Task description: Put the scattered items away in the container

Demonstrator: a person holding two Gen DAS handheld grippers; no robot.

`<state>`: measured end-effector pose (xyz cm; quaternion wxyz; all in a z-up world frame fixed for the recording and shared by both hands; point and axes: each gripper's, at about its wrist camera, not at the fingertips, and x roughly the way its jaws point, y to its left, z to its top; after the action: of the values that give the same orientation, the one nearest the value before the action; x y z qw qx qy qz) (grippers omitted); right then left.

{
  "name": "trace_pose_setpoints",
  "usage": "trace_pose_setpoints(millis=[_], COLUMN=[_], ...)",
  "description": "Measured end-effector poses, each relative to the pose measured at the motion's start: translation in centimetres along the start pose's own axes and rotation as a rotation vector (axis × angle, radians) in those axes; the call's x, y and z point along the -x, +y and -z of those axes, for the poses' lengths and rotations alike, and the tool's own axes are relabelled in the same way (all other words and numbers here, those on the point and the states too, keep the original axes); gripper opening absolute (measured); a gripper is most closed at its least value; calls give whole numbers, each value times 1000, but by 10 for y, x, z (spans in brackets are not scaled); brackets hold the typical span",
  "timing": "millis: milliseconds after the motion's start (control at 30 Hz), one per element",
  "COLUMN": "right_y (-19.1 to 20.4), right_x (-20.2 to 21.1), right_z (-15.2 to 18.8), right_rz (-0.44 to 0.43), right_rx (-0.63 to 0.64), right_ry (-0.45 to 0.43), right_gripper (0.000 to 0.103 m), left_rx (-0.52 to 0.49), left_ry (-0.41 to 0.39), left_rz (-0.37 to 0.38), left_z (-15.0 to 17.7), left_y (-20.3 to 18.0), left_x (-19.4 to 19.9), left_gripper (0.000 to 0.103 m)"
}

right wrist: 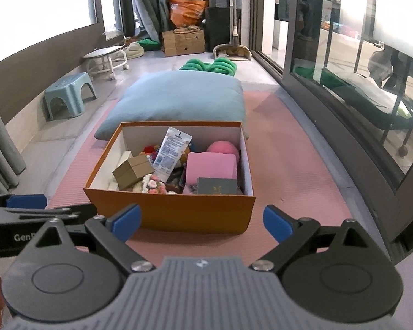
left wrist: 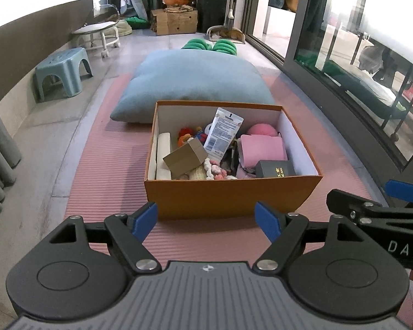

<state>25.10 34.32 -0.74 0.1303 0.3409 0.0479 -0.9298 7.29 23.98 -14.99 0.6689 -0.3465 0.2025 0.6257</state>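
An orange cardboard box (left wrist: pixel 228 195) (right wrist: pixel 176 211) stands on a pink mat (left wrist: pixel 110 170) (right wrist: pixel 283 165). It holds a white tube (left wrist: pixel 223 133) (right wrist: pixel 172 152), a small tan box (left wrist: pixel 185 158) (right wrist: pixel 133 170), a pink pouch (left wrist: pixel 263 148) (right wrist: pixel 210 165), a pink ball (left wrist: pixel 261 129) (right wrist: pixel 223 148), a dark box (left wrist: pixel 274 168) (right wrist: pixel 217 185) and crocheted toys (left wrist: pixel 216 169) (right wrist: pixel 152 184). My left gripper (left wrist: pixel 206 221) is open and empty, just in front of the box. My right gripper (right wrist: pixel 202 221) is open and empty, in front of the box's right half. Each gripper shows at the edge of the other's view.
A big blue cushion (left wrist: pixel 195 79) (right wrist: pixel 179 99) lies right behind the box. Green rings (left wrist: pixel 209 46) lie beyond it. A small blue stool (left wrist: pixel 62 70) and a white wheeled stool (left wrist: pixel 99 34) stand at the left wall. Glass sliding doors (left wrist: pixel 344 63) run along the right.
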Motion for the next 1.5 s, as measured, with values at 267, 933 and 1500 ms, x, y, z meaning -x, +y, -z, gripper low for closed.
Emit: trace_pose_setpoints(millis=[267, 933, 1500], right_y=[-3, -5, -7], right_x=[-2, -2, -4], right_z=[0, 0, 1], right_rz=[1, 3, 6], right_rx=[-34, -38, -45], right_ry=[12, 30, 46], right_gripper=[97, 97, 97], left_rx=[8, 12, 13], left_ry=[-11, -26, -29], left_rz=[-12, -39, -57], left_z=[2, 2, 5], left_y=[0, -1, 2], left_x=[1, 1, 2], left_gripper=[92, 91, 91])
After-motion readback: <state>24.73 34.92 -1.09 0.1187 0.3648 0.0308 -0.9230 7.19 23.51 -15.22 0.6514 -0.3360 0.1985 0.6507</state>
